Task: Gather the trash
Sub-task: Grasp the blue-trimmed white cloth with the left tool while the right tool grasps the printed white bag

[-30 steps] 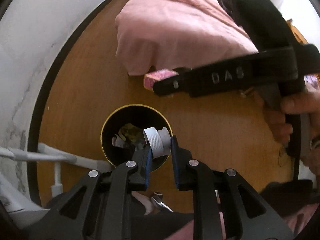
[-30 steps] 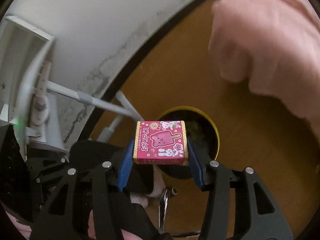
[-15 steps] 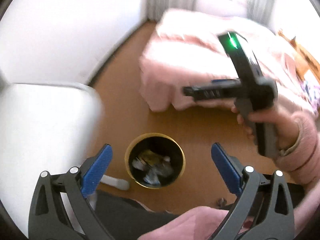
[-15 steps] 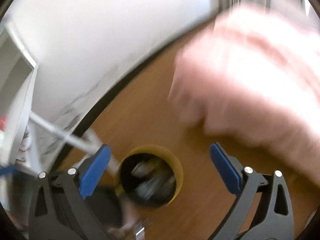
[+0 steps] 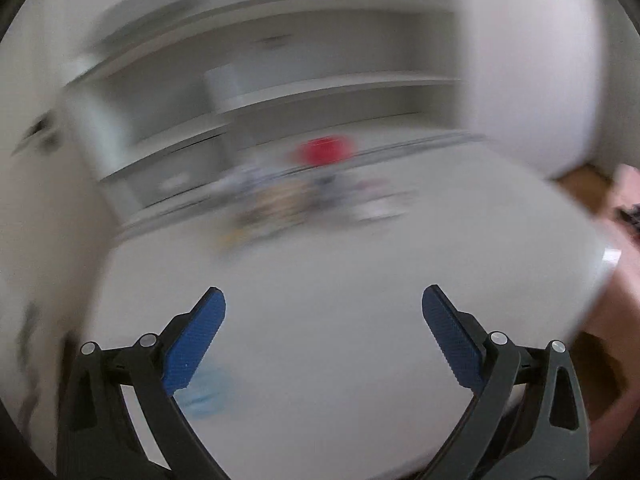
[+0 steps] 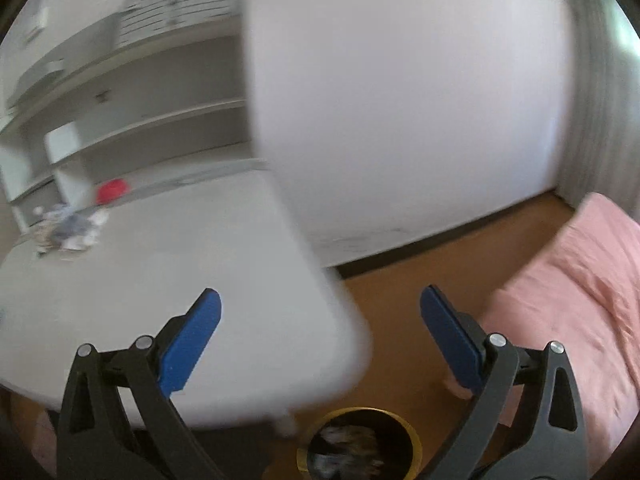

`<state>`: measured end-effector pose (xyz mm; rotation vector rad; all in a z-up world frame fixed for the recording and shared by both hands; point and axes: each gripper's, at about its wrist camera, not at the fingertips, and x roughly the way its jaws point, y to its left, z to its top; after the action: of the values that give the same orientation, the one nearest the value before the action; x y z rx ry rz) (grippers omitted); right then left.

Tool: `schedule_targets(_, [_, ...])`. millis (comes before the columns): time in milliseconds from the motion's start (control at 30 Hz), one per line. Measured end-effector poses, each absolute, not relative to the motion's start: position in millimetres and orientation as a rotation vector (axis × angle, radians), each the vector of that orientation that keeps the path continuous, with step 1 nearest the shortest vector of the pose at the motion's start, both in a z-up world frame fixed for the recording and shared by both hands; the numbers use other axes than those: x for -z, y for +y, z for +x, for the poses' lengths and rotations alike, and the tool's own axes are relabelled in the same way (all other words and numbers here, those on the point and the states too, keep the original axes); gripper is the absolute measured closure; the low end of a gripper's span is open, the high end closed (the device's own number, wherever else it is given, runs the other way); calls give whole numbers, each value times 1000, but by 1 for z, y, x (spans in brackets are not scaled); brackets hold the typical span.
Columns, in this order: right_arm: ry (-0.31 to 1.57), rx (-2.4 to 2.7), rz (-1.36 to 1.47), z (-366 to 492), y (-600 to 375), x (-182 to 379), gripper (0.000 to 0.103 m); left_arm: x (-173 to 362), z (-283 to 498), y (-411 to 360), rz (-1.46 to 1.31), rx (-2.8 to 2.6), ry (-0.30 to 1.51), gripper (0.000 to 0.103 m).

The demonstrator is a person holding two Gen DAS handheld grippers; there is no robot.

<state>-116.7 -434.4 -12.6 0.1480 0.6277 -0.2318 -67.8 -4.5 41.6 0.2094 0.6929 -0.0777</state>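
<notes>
Both jaws are spread, nothing held: left gripper point(image 5: 323, 332), right gripper point(image 6: 320, 332). A blurred heap of mixed paper scraps point(image 5: 280, 200) lies on the white table point(image 5: 340, 280), just before a red round object point(image 5: 326, 150). Judged light, crumpled, soft; best pinched at raised edges.

I'm in a home bedroom — pink bedding point(image 6: 576, 292), white desk point(image 6: 168, 280) with shelves point(image 6: 132, 120), wood floor point(image 6: 404, 292).

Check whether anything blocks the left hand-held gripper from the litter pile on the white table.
Nothing visible does: bare table lies between the open left hand-held gripper and the blurred litter pile at the far edge.
</notes>
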Motion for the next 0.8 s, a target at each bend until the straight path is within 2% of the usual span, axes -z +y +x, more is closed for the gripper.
schedule_targets(233, [702,-7,105,-47,-340,4,7,2,-61,82,186,-129,824,7])
schedule_targets(400, [763,-136,4,-14,-276,7,7,23,-48,105,107,-85,891,11])
schedule_targets(467, [782,-154,-29,-4,-260,11,7,29,-43,110,65,-37,907,30])
schedule_targets(500, [795,-164,-39,3,-253,13,7,30,-38,115,19,-2,910,34])
schedule_targets(533, [805,-173,-43,8,-247,14,7,30,-34,116,15,-6,905,42])
schedule_targets(567, [821,-191,-48,15,-241,17,7,30,-32,114,27,-5,898,54])
schedule_targets(667, [855,-228,-90,37,-226,23,7,28,-12,109,43,26,882,72])
schedule_targets(800, [894,-249,-144,69,-208,34,7,28,22,94,46,74,894,78])
